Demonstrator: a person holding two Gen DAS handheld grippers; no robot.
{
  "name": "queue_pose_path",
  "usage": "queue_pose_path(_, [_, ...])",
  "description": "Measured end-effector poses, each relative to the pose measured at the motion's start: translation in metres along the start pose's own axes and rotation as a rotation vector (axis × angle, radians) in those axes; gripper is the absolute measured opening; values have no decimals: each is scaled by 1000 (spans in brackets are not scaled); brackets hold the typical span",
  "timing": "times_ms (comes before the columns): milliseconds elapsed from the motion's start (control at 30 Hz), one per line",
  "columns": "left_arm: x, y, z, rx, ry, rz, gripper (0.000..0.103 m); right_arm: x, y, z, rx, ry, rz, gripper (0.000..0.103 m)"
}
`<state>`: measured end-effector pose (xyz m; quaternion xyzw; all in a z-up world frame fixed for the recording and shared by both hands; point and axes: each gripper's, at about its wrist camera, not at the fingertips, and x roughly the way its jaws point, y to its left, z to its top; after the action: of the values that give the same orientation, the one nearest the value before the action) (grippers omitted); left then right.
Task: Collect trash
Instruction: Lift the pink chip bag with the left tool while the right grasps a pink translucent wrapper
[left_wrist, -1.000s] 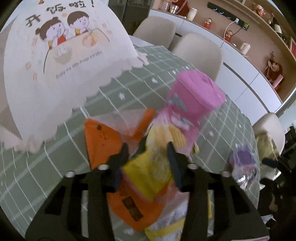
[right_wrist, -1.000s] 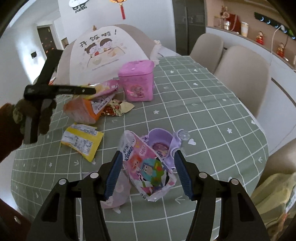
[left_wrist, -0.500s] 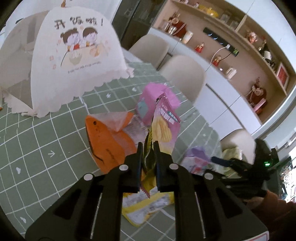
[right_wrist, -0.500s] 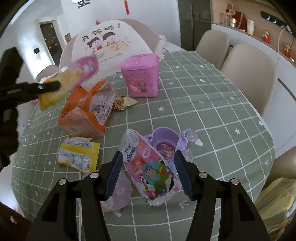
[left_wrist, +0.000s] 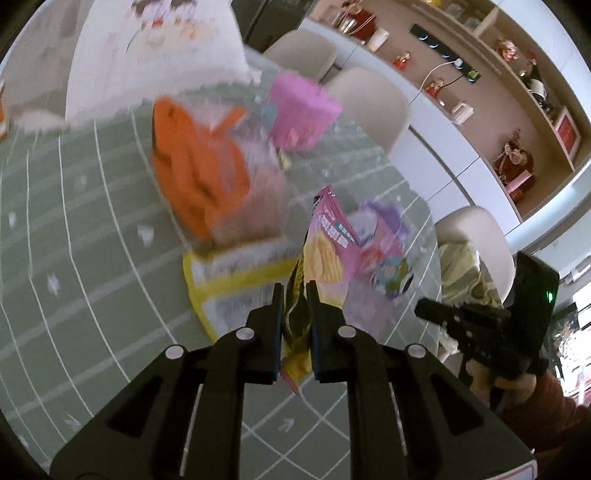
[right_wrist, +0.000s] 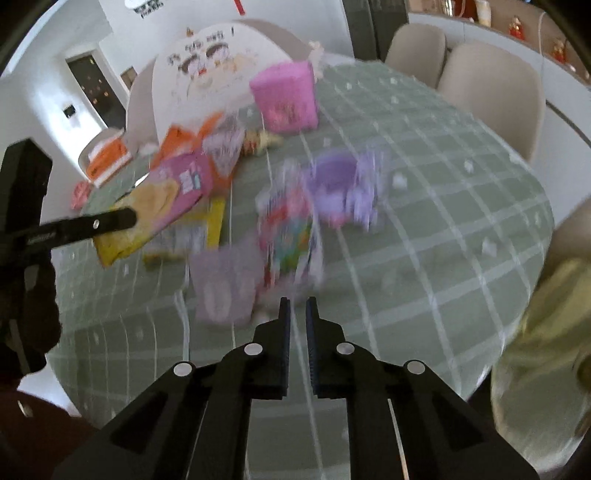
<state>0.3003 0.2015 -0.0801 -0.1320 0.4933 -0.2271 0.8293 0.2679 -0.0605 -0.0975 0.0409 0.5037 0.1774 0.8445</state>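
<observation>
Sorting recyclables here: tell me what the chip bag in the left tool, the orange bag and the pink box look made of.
Chip bag: thin printed plastic film, glossy; it creases and flops where the left tool pinches it.
Orange bag: crinkled film with a clear part, probably plastic; blurred.
Pink box: looks like rigid matte plastic, holding straight sides; blur leaves it uncertain.

Black grippers (left_wrist: 294, 295), silver screws (left_wrist: 245, 334), rust-red sleeve (left_wrist: 546, 413).

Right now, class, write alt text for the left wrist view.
The left gripper pinches a pink and yellow chip bag above a green checked tablecloth. Behind lie an orange bag, a yellow wrapper and a pink box; all blurred.
</observation>
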Motion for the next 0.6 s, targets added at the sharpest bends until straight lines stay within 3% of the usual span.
queue_pose_path(200, [11,5,-23,-40,31,-35,11,-8,-2,-30,45,22,11,11])
queue_pose_path(267, [12,3,-29,-45,20,-40,11,-14,-1,-32,21,0,10,19])
queue_pose_path(333, [12,0,-35,-54,5,-21,11,-21,-1,-28,-17,-36,5,32])
queue_pose_path(500, [-3,-5,-50,-161,-53,37,11,-20,9,-8,-110,-50,65,33])
queue_pose_path(600, [-14,-7,-57,-166,-62,100,11,-10,24,6,-174,-62,46,33])
